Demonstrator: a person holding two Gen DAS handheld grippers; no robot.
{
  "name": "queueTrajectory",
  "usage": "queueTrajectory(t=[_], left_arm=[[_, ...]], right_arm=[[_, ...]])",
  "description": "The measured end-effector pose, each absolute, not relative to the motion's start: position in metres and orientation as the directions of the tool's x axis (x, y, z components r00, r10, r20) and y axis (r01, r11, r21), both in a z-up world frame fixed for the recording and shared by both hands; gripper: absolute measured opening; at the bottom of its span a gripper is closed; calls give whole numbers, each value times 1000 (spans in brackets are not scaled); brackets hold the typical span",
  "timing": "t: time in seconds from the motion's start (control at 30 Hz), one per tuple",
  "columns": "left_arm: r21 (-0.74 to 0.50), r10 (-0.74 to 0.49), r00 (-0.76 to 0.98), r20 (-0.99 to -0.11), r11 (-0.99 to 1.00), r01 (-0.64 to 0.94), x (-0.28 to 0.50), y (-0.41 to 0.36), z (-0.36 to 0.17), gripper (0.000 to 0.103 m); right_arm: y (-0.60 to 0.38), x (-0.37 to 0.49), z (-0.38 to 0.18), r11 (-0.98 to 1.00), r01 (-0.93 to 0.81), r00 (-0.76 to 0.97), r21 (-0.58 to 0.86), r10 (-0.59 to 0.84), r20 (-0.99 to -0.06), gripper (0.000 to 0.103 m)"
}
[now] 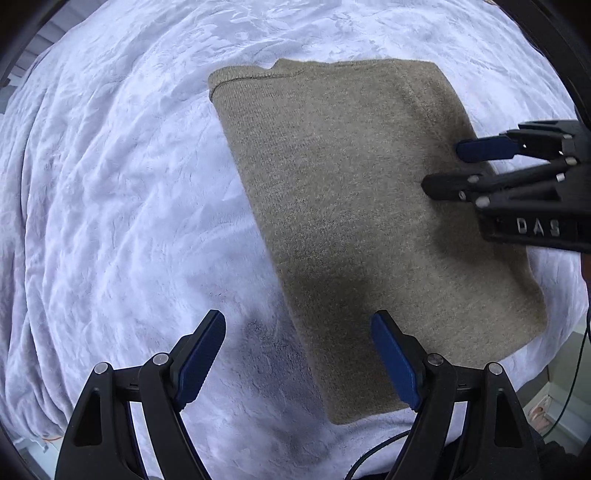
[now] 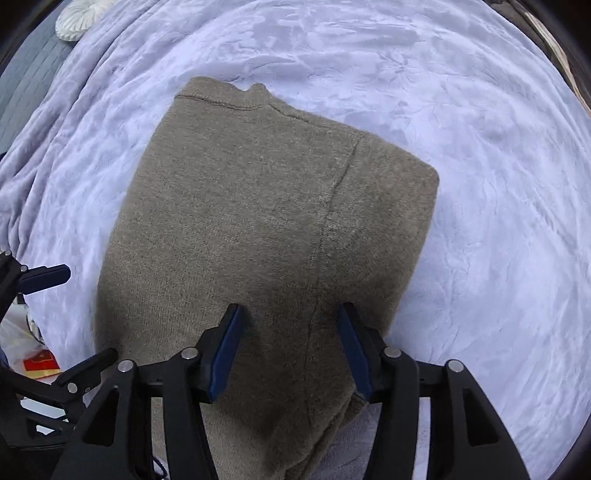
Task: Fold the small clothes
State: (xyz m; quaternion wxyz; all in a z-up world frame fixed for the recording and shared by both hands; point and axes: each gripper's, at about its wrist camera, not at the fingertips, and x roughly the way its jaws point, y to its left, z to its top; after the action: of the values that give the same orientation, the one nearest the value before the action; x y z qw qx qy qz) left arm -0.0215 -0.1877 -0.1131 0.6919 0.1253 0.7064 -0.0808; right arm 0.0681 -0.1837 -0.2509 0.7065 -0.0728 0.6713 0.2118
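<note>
Crinkled pale lilac blanket (image 2: 461, 110) spread wide. White round ribbed object (image 2: 79, 16) at far left corner, partly cut off. Clear plastic bag (image 2: 14, 339) w/ red-yellow packet (image 2: 40, 363) near left edge.

Blanket (image 1: 110, 184) bare and passable left of and beyond the sweater (image 1: 351, 203), and to its right in the right wrist view; obstacles: right gripper (image 1: 443, 166) over the sweater's right edge, white round object (image 2: 79, 16) off the far-left corner.

Plain taupe-brown knit sweater (image 1: 351, 206) lies on a pale lavender blanket (image 1: 110, 184) embossed with flowers.
</note>
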Motion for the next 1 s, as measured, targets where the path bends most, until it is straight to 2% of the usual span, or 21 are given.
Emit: queueTrajectory(t=[0.07,0.2,0.3,0.47,0.7,1.0], left_arm=[[51,51,8,-999,958,281,-21,-183,-105,82],[66,48,72,-996,954,291,-21,-178,-89,82],[73,44,102,-994,951,300,-25,-173,-77,82],[72,15,173,-985,942,328,-34,-174,-53,82],[91,1,267,-964,940,328,-31,-164,-32,82],[74,-38,330,-943,944,321,-42,-155,-5,82]], right_arm=[[-185,59,-239,899,-399,30,181,210,-977,59],[-189,24,-207,894,-359,64,268,310,-948,59],[-188,-5,-209,894,-352,50,278,315,-948,59],[-192,-24,-232,936,-311,6,166,177,-984,56],[-175,-36,-156,953,-303,178,20,76,-981,60],[-160,-53,-116,969,-243,197,-52,-3,-980,60]])
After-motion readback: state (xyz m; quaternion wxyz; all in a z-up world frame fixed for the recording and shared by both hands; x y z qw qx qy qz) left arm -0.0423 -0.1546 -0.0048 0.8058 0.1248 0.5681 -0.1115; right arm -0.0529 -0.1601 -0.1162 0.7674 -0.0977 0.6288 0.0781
